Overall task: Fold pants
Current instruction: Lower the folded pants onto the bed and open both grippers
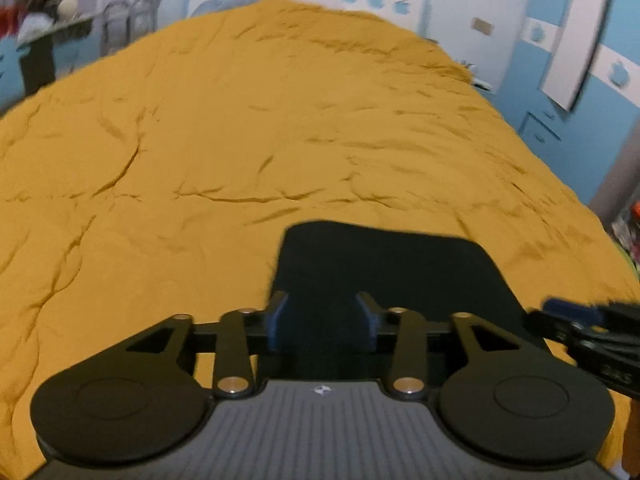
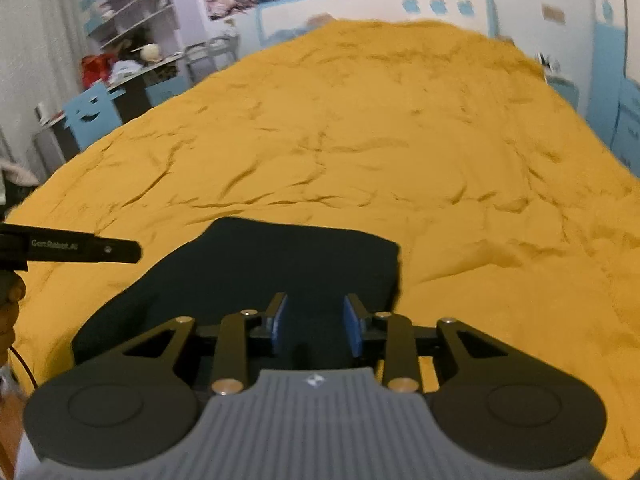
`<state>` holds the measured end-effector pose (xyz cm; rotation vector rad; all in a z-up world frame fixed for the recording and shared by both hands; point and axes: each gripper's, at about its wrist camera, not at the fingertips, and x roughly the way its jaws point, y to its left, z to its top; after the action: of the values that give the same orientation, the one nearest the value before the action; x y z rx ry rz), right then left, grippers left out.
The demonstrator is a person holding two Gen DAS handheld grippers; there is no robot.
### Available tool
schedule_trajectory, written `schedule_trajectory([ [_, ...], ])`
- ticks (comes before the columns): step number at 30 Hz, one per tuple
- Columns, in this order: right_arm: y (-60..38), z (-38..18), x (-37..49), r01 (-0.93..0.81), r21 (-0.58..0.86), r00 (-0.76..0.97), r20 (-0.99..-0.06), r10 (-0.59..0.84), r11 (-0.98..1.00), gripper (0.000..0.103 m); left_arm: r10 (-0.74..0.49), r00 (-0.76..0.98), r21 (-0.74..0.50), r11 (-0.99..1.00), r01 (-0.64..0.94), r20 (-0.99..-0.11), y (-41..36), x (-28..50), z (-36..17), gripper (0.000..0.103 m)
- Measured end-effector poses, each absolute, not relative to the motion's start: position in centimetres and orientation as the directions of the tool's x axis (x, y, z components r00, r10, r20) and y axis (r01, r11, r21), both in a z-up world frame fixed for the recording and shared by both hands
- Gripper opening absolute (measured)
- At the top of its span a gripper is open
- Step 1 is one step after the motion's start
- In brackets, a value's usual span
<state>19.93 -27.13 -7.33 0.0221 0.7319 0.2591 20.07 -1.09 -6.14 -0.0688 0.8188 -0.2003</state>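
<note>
Grippers [image 1: 322,308] [image 2: 314,312] tilted down, parted, over pants [image 2: 280,268]

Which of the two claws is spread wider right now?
The left claw: its blue pads stand farther apart over the dark pants than the right claw's.

The dark navy pants [image 1: 384,268] are laid flat, folded into a compact rectangle, on the mustard bedspread [image 1: 240,140].
</note>
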Motion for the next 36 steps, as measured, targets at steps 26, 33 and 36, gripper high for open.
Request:
schedule_trajectory([
  [26,-24.6,-8.0,13.7,-0.211,-0.037,0.748,-0.649,0.137,0.977,0.061,-0.098,0.731,0.008,0.990,0.141,-0.675,-2.3,12.4,-7.4,0.078],
  [33,-25.0,-0.4,9.5,-0.192,-0.002,0.841,-0.516,0.163,0.981,0.082,-0.061,0.828,0.028,0.995,0.092,-0.557,-1.9,8.9,-0.5,0.088],
  [36,-24.2,0.8,7.3,-0.185,0.004,0.850,-0.500,0.162,0.983,0.082,-0.029,0.842,0.069,0.995,0.078,-0.539,-2.5,7.4,0.5,0.089],
])
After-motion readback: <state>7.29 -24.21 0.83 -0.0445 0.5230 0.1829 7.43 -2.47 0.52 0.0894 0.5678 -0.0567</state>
